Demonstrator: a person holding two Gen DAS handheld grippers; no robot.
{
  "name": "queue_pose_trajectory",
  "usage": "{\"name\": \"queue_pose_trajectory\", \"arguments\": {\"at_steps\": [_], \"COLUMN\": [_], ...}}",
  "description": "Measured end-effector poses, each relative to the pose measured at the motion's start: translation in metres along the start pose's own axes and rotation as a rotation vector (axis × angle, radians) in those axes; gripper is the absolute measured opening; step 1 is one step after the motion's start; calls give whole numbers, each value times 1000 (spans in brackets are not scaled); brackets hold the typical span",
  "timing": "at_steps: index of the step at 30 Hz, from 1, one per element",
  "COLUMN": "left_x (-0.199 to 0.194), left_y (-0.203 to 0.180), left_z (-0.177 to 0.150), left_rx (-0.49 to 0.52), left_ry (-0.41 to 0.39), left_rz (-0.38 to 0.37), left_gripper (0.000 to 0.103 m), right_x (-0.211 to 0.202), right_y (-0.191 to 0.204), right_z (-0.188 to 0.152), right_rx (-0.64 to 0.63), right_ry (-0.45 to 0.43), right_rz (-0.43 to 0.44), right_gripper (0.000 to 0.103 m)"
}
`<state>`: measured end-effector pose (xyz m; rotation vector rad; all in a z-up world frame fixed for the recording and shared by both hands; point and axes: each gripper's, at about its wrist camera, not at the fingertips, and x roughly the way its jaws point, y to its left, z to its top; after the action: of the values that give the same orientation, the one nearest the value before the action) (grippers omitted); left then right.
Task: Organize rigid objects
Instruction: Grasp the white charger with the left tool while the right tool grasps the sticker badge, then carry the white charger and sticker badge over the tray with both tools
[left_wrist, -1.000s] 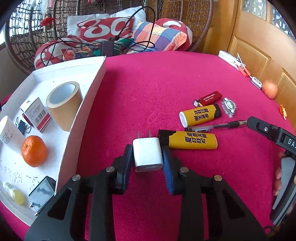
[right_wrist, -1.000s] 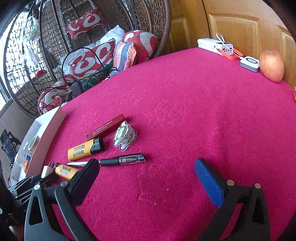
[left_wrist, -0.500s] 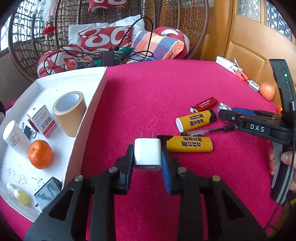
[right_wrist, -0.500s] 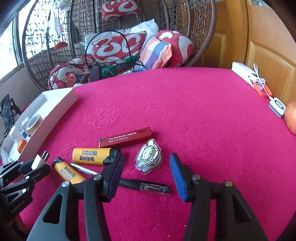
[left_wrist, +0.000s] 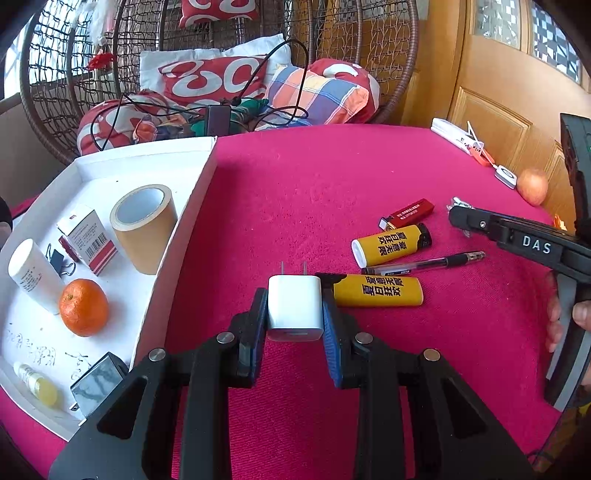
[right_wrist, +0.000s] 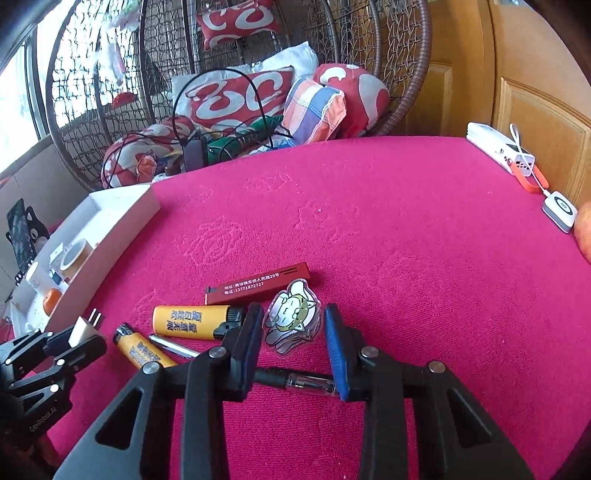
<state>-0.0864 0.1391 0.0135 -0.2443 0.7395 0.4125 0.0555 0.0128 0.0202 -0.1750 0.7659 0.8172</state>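
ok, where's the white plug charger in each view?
Left wrist: white plug charger at lower centre, clamped between the left hand-held gripper's pads, prongs pointing away.
Right wrist: charger at the far left edge, low, prongs up-right, in the same gripper.
Shared landmark: the yellow lighter lying just beside it, with the pen behind.

The left tongs (left_wrist: 295, 325) clamp a white charger (left_wrist: 294, 308) above the red tablecloth (left_wrist: 314, 192), beside a white tray (left_wrist: 184, 221).
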Motion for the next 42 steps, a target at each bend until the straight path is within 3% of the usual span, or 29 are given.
{"name": "queue_pose_trajectory", "arguments": {"at_steps": [10, 16, 42], "left_x": [-24, -56, -94], "left_y": [-1, -5, 39], "left_z": [1, 6, 7], "left_rx": [11, 16, -95], "left_ry": [-90, -162, -253], "left_rz": [-13, -36, -4], "left_gripper": [27, 27, 27], "right_x": [-50, -52, -59], "right_y": [19, 29, 68], "right_z": [5, 6, 7], "right_rx": [-7, 2, -79], "right_ry": [-98, -86, -70], "right_rz": [114, 195, 261], "right_gripper": [33, 33, 33]}}
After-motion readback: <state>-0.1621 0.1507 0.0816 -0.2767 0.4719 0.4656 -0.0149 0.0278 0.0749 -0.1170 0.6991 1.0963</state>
